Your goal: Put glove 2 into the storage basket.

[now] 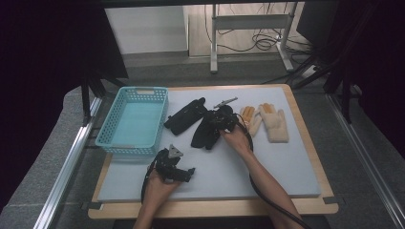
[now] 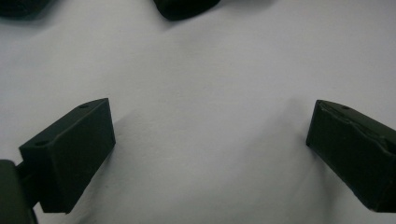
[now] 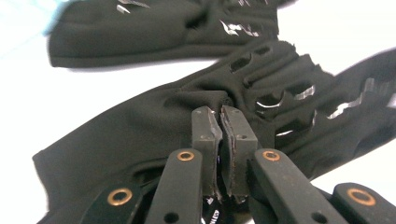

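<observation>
The right gripper [image 3: 220,116] pinched a bunched fold of a black glove [image 3: 140,126] with slits and silver marks; a second black glove [image 3: 154,32] lay just beyond. Two cream gloves [image 1: 267,121], one blue basket [image 1: 133,119]. The left gripper [image 2: 205,149] gaped wide over bare mat.

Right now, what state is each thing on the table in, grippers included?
Right gripper: shut, pinching a fold of the near black glove.
Left gripper: open, jaws wide over bare mat, holding nothing.
Far black glove: lying flat, untouched, beside the basket.
Basket: upright, empty.
Cream gloves: lying flat as a pair at the right, untouched.
</observation>
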Motion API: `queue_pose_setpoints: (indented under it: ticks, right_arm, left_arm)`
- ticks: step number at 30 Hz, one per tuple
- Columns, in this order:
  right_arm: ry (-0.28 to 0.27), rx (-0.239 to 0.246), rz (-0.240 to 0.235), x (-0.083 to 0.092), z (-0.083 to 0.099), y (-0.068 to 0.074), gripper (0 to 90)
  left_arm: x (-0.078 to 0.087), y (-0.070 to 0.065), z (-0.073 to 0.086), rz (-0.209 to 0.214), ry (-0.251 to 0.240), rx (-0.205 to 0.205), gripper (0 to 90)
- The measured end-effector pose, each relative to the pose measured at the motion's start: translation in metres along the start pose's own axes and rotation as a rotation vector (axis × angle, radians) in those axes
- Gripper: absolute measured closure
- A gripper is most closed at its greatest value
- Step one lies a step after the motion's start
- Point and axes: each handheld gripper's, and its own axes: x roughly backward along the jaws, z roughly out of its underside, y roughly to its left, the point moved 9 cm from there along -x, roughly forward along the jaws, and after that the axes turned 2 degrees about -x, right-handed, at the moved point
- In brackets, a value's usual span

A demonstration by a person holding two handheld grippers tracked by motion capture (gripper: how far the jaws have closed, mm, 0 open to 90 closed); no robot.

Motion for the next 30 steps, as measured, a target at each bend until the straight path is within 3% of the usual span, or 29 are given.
queue_pose_setpoints:
  ticks: [6,11,14,16,18,22,26,30]
  right_arm:
    - [-0.050,0.076,-0.056,0.037,-0.006,0.023,83.8]
    - [-0.070,0.110,-0.076,0.060,-0.005,0.032,83.8]
    - [-0.079,0.118,-0.107,0.077,0.000,0.038,83.7]
    - [-0.084,0.131,-0.128,0.087,0.006,0.042,83.7]
    - [-0.085,0.164,-0.151,0.101,0.018,0.052,83.7]
    - [-0.080,0.205,-0.180,0.111,0.033,0.063,83.6]
    - [-0.049,0.253,-0.217,0.113,0.060,0.078,83.6]
    - [-0.013,0.280,-0.220,0.102,0.082,0.082,83.5]
  left_arm:
    - [0.000,0.000,0.000,0.000,-0.004,0.005,1.8]
    - [0.000,0.000,0.000,0.002,-0.006,0.008,1.7]
    - [0.001,0.001,-0.001,-0.001,-0.008,0.014,2.3]
    - [0.002,0.003,0.000,-0.025,-0.007,0.022,2.2]
    - [0.005,0.007,0.003,-0.036,-0.002,0.026,2.0]
    - [0.015,0.021,0.010,-0.103,0.009,0.027,2.4]
    - [0.016,0.025,0.016,-0.085,-0.018,0.055,2.3]
    - [0.017,0.026,0.017,-0.083,-0.010,0.057,1.7]
